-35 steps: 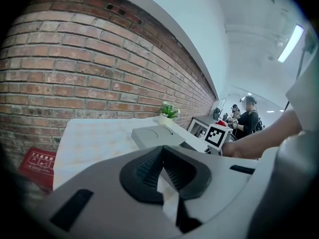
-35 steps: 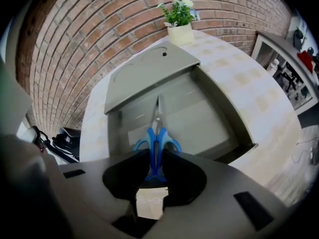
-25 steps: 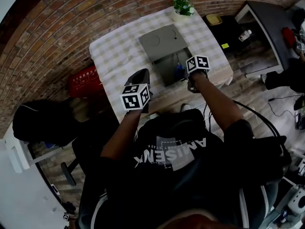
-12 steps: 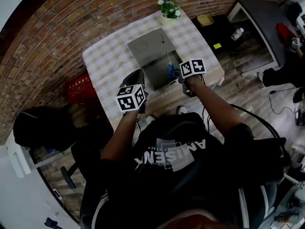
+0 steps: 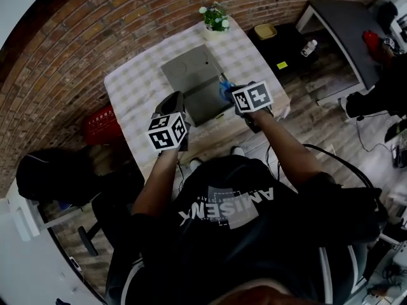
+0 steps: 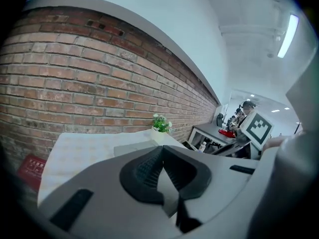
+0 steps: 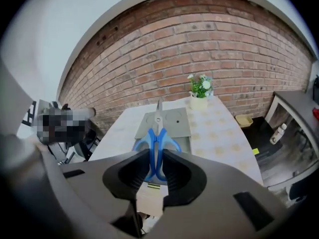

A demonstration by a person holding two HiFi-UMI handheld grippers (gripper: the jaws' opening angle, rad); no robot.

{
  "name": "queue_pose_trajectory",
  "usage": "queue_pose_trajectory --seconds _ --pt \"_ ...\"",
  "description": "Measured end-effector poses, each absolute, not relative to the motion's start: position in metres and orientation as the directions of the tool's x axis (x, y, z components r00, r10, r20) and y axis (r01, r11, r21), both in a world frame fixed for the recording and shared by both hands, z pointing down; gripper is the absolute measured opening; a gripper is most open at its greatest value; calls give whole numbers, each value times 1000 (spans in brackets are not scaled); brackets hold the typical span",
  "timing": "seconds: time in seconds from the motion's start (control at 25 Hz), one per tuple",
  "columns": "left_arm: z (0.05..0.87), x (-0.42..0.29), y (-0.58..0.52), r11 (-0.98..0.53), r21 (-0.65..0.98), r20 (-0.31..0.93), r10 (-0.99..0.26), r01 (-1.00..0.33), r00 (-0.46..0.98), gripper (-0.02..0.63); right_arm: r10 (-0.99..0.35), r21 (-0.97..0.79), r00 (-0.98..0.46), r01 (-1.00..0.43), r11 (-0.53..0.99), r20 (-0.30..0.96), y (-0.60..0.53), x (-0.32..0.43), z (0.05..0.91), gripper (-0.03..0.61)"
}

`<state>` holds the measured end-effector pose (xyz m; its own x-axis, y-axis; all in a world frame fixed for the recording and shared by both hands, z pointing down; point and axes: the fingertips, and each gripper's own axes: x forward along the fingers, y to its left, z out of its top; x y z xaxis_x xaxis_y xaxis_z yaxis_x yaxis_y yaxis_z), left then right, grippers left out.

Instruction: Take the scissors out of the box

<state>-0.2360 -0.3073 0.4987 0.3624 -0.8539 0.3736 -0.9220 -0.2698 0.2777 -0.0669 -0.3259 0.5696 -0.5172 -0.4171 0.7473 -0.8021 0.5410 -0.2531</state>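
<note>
Blue-handled scissors (image 7: 156, 132), blades shut, tips fwd, up over open grey box (image 7: 174, 121), lid flat

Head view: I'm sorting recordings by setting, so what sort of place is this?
Most likely a shared office or lab workroom rather than a home: a brick wall behind a cloth-covered table, a grey desk close by, and a ceiling strip light overhead.

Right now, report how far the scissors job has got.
Done: the scissors are gripped by their blue handles in the right gripper, above the open box. In hand: they hang seemingly clear of it. Left: probably setting them down on the table. The left gripper is shut and empty.
</note>
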Motion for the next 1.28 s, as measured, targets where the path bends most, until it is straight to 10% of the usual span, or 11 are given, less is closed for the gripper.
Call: queue_pose_trajectory --seconds 1.28 --pt "377 -255 -299 -201 145 170 -960 -969 225 12 -637 -37 -678 -695 718 367 -342 -55 374 110"
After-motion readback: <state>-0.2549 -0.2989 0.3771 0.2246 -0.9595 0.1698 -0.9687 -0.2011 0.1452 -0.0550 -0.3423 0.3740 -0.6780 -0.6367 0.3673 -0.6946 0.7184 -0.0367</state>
